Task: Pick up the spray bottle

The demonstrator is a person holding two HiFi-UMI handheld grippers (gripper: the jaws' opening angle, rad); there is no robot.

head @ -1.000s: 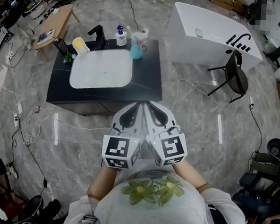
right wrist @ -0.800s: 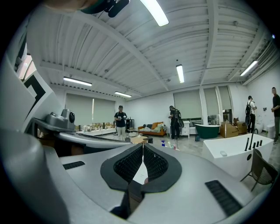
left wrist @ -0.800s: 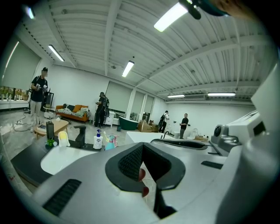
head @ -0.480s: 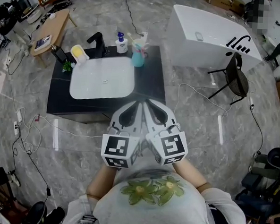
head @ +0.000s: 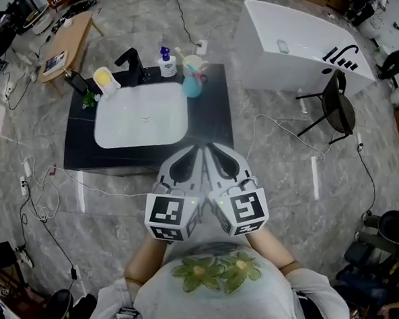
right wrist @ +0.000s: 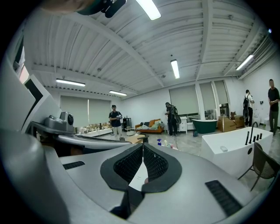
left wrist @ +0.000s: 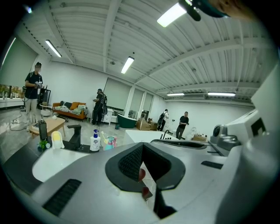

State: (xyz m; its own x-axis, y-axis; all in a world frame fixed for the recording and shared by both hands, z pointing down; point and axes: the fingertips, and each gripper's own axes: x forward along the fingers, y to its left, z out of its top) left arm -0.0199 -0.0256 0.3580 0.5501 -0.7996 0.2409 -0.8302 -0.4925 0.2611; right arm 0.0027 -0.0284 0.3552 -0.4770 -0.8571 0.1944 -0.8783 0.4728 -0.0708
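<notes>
Spray bottle (head: 192, 83): teal body, pale top, upright on the black counter (head: 215, 116) at the back right corner of the white sink (head: 142, 126), upper middle of the head view, well apart from both grippers. Just behind it a pale cup (head: 194, 63) holds a few thin sticks, and a white pump bottle (head: 167, 64) stands to the cup's left. Left gripper (head: 199, 149) and right gripper (head: 211, 148) sit side by side at frame centre, each with jaws pressed together on nothing.
</notes>
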